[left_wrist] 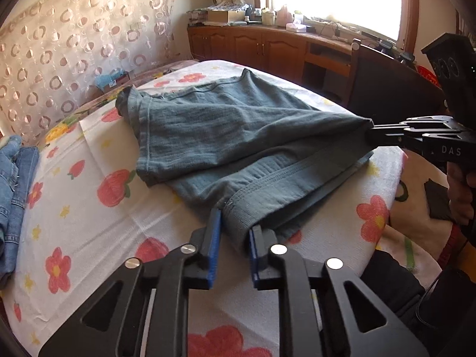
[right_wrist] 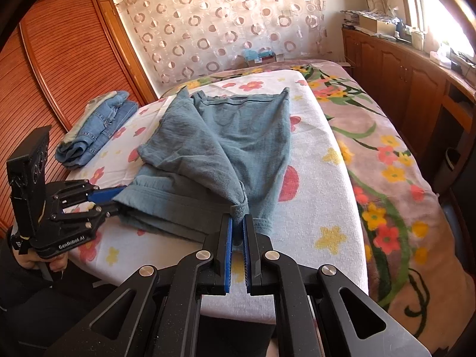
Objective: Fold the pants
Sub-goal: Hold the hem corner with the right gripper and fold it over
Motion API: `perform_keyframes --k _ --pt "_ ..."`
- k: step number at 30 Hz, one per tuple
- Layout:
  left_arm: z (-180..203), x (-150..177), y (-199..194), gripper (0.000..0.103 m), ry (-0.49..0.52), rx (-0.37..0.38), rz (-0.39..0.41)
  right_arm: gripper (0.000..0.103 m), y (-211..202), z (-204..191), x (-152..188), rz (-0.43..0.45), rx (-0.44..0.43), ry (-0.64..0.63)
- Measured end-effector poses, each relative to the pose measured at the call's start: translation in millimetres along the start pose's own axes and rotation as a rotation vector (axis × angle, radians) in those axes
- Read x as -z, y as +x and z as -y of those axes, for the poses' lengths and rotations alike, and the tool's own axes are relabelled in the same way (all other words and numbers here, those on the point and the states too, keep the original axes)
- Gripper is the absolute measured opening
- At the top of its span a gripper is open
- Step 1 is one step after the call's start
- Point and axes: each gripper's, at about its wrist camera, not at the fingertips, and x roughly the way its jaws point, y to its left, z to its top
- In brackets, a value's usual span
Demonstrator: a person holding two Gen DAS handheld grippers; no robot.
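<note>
We've got the teal pants (right_wrist: pixel 226 145) lying on the floral towel (right_wrist: pixel 321 178), near end half lifted. R gripper (right_wrist: pixel 238 223) is pinched tight on one waistband corner; L gripper (left_wrist: pixel 235 232) has narrowed onto the other corner w/ cloth between its pads, prob so both corners carry over together for the fold.

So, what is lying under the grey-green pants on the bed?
Under the pants lies a white towel printed with flowers and strawberries, spread over a floral blanket. The towel's part directly beneath the pants is covered, so anything there cannot be seen.
</note>
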Motion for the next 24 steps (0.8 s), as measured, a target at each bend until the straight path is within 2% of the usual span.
perform_keyframes --k 5,12,15,17,19,21,22,24 --pt "-1.9 1.6 -18.8 0.014 -0.011 -0.006 0.029 0.006 -7.7 -6.8 1.7 -0.008 -0.019 -0.022" --pt "-9.7 11.1 -7.4 0.016 -0.056 0.02 -0.029 0.006 8.6 -0.3 3.7 -0.029 0.006 -0.004" --pt "-13.1 11.8 -12.1 0.022 -0.068 0.023 -0.018 0.006 10.8 0.3 1.4 -0.026 0.024 -0.013" --pt "-15.9 11.0 -17.3 0.031 -0.08 0.013 -0.005 0.006 10.3 -0.8 2.6 -0.026 0.025 -0.015" --pt "-18.6 9.7 -21.3 0.035 -0.092 0.011 0.005 0.008 9.2 -1.2 3.8 -0.026 0.02 -0.017" --pt "-21.3 8.4 -25.2 0.043 -0.099 0.014 0.015 0.009 6.1 -0.9 4.6 -0.019 0.014 -0.018" --pt "-22.7 8.4 -27.6 0.05 -0.1 0.016 0.026 0.009 4.3 -1.2 4.7 -0.014 0.01 -0.021" --pt "-25.8 8.3 -31.5 0.05 -0.104 0.019 0.036 0.009 1.3 -2.0 4.7 -0.009 0.01 -0.028"
